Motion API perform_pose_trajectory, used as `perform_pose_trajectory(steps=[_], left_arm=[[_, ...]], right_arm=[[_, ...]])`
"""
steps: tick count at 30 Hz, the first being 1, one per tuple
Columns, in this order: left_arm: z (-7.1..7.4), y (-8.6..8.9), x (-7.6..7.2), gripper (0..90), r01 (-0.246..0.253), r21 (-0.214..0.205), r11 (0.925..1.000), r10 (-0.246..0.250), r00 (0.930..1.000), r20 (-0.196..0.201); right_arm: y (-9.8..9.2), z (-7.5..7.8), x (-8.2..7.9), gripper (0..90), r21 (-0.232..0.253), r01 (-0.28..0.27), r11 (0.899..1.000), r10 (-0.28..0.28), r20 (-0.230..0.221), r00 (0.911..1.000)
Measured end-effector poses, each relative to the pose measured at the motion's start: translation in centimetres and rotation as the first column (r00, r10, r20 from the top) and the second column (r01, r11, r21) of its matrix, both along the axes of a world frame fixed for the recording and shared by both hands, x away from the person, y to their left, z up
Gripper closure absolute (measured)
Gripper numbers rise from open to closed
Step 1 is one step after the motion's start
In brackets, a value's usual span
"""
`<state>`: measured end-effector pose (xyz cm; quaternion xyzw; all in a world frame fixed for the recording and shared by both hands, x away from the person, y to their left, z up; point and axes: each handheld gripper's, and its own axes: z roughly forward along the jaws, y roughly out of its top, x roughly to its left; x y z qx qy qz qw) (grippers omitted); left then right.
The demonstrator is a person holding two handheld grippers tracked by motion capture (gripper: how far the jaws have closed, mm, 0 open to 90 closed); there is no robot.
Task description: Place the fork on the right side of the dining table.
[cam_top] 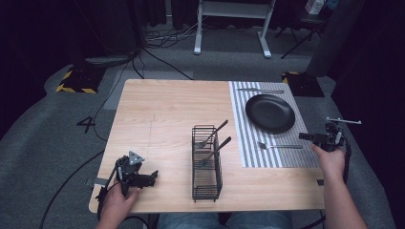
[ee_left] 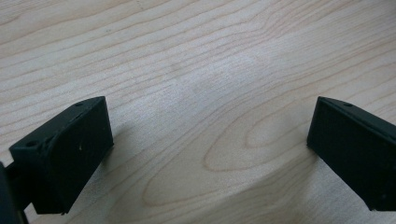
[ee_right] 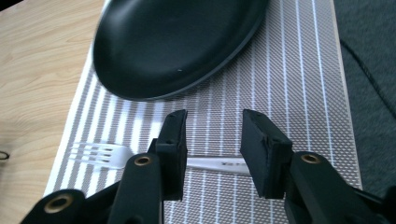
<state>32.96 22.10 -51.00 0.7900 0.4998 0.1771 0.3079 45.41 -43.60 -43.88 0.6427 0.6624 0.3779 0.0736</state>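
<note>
straddling fork (ee_right: 140,157), jaws parted

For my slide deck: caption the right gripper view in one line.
Right tongs open above a silver fork's handle on the striped placemat, black plate just beyond.

Light wood surface (cam_top: 157,119). Grey carpet floor (cam_top: 47,124); black cables (cam_top: 157,55) trail across it. White desk frame (cam_top: 231,24) stands beyond. Yellow-black hazard tape (cam_top: 71,86) far-left.
</note>
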Motion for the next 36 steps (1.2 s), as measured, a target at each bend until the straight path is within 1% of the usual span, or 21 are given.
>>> perform_pose_trajectory(steps=[3,4,6,8,13,16,17,19,24,25,28,31,36], left_arm=[[0.0,0.0,0.0,0.4,0.000,0.000,1.0000,0.000,1.0000,0.000],[0.0,0.0,0.0,0.3,0.001,0.001,1.0000,-0.001,1.0000,0.000],[0.0,0.0,0.0,0.3,0.000,0.000,1.0000,0.000,1.0000,0.000],[0.0,0.0,0.0,0.3,0.000,0.000,1.0000,0.000,1.0000,0.000],[0.0,0.0,-0.1,0.4,0.000,0.003,1.0000,0.000,1.0000,-0.002],[0.0,0.0,-0.2,0.4,-0.003,-0.002,1.0000,0.003,1.0000,-0.002],[0.0,0.0,-0.2,0.4,-0.004,-0.004,1.0000,0.004,1.0000,-0.001],[0.0,0.0,-0.2,0.4,-0.003,-0.003,1.0000,0.003,1.0000,0.000],[0.0,0.0,-0.2,0.4,-0.003,-0.003,1.0000,0.003,1.0000,0.000],[0.0,0.0,-0.2,0.4,-0.003,-0.003,1.0000,0.003,1.0000,0.000],[0.0,0.0,-0.2,0.4,-0.004,-0.003,1.0000,0.004,1.0000,-0.001],[0.0,0.0,-0.2,0.4,-0.003,-0.002,1.0000,0.003,1.0000,0.000],[0.0,0.0,-0.3,0.5,-0.007,-0.001,1.0000,0.007,1.0000,0.000]], right_arm=[[0.9,1.2,-0.6,60.2,-0.043,-0.034,0.999,0.036,0.042,0.9985],[1.1,1.6,-0.7,60.1,-0.055,-0.041,0.998,0.044,0.048,0.9979],[1.8,2.4,-1.0,59.6,-0.086,-0.064,0.994,0.070,0.069,0.9951],[2.4,3.2,-1.3,59.2,-0.106,-0.085,0.991,0.095,0.090,0.9914],[4.2,4.9,-2.1,58.1,-0.152,-0.147,0.977,0.166,0.122,0.9785],[5.2,5.8,-2.6,57.1,-0.172,-0.183,0.968,0.208,0.141,0.9679],[5.6,6.1,-2.8,56.8,-0.180,-0.197,0.964,0.225,0.151,0.9624],[6.1,6.6,-3.1,56.3,-0.185,-0.216,0.959,0.246,0.159,0.9562],[7.1,7.6,-3.9,54.6,-0.183,-0.254,0.950,0.285,0.174,0.9426],[7.4,7.8,-4.1,54.1,-0.187,-0.266,0.946,0.298,0.178,0.9377],[8.2,8.2,-4.9,52.8,-0.190,-0.290,0.938,0.324,0.185,0.9277],[9.0,8.4,-5.6,51.6,-0.193,-0.323,0.927,0.358,0.192,0.9137],[10.0,8.4,-6.4,48.5,-0.192,-0.362,0.912,0.396,0.186,0.8990]])
